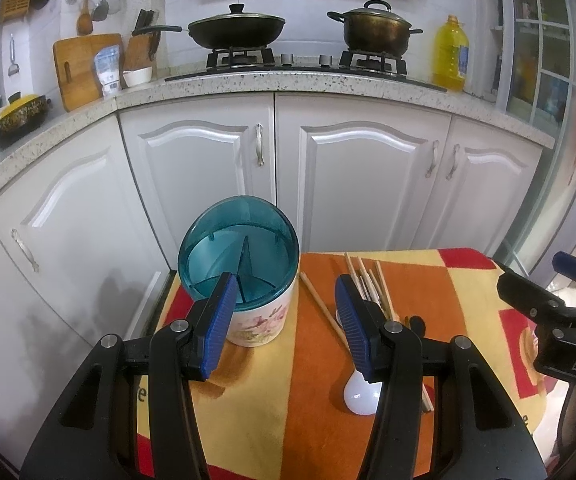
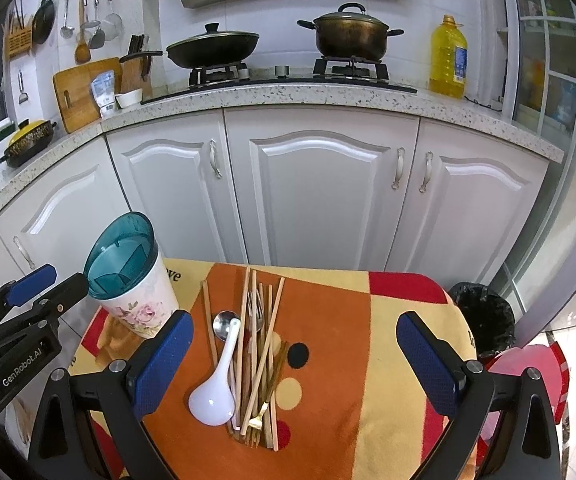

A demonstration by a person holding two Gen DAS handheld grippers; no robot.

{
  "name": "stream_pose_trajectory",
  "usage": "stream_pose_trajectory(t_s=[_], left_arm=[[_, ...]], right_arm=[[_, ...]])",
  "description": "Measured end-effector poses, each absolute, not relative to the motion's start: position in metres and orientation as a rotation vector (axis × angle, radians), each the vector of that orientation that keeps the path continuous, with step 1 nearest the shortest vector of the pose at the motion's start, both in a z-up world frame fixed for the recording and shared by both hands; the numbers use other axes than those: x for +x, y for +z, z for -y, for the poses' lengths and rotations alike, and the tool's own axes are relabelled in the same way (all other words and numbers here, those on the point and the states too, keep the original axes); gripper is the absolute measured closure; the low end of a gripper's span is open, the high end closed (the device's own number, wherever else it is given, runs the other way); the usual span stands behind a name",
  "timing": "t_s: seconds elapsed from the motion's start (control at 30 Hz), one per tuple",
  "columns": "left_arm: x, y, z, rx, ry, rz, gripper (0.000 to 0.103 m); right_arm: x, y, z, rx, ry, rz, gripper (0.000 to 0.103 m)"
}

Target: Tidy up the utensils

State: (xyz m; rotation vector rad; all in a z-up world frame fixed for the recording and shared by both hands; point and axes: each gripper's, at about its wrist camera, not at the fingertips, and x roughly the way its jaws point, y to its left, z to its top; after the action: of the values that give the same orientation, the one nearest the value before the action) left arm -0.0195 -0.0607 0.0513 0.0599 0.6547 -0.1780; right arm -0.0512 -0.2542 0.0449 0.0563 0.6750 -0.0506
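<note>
Right wrist view shows a loose pile of wooden chopsticks (image 2: 262, 344), a white ceramic spoon (image 2: 216, 388) and metal cutlery on the orange patterned counter (image 2: 328, 320), beside a floral holder with teal divided insert (image 2: 128, 276), between both tongs, right (image 2: 294, 360) and left (image 1: 284, 320), each spread apart and empty.

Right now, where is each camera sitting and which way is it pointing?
Left wrist: rides the left tongs, looking forward over the utensil holder toward the stove; its blue pads are open, and the right tongs show at the right edge.
Right wrist: rides the right tongs, looking down on the chopsticks and white spoon; its pads are open, and the left tongs show at the left edge.
Shared: holder, utensil pile, patterned tablecloth, cabinets, stove.
</note>
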Motion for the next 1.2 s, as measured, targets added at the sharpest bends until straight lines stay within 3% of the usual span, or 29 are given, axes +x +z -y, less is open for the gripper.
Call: stream_pose_trajectory(t_s=[1.2], left_arm=[[-0.017, 0.035, 0.068, 0.102, -0.188, -0.697, 0.052]], right_arm=[[-0.047, 0.027, 0.268, 0.077, -0.051, -0.741, 0.001]])
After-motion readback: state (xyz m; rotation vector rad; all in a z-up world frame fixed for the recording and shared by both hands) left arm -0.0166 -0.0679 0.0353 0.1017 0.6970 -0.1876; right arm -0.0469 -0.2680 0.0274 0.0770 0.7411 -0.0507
